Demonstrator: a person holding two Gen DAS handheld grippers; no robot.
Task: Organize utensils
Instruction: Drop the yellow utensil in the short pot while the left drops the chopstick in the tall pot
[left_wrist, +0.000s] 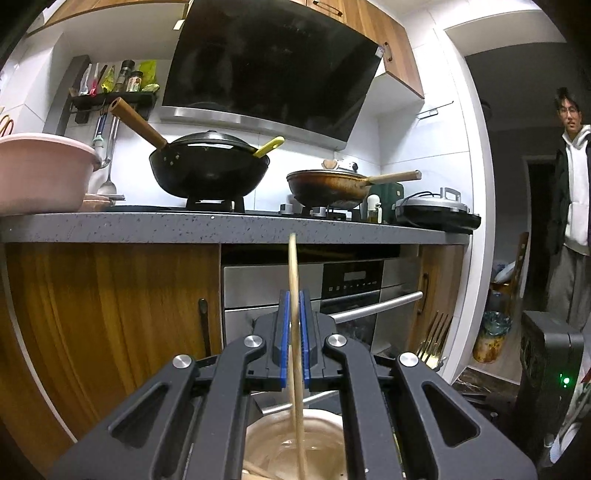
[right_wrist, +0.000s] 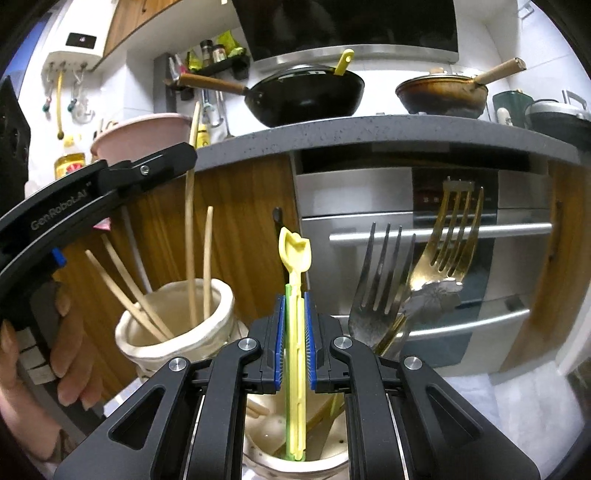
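Wooden chopstick (left_wrist: 294, 295) is standing pinched in the left gripper (left_wrist: 294, 343) at lower centre; the right gripper (right_wrist: 294, 343) is clamping a yellow utensil (right_wrist: 295, 295).

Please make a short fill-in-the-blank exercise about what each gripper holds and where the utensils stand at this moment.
1. The left gripper is shut on a single wooden ____.
2. The right gripper is shut on a utensil whose colour is ____.
3. The silver fork and the gold fork stand with their tines pointing ____.
4. The cream holder contains several ____.

Missing words: chopstick; yellow; up; chopsticks
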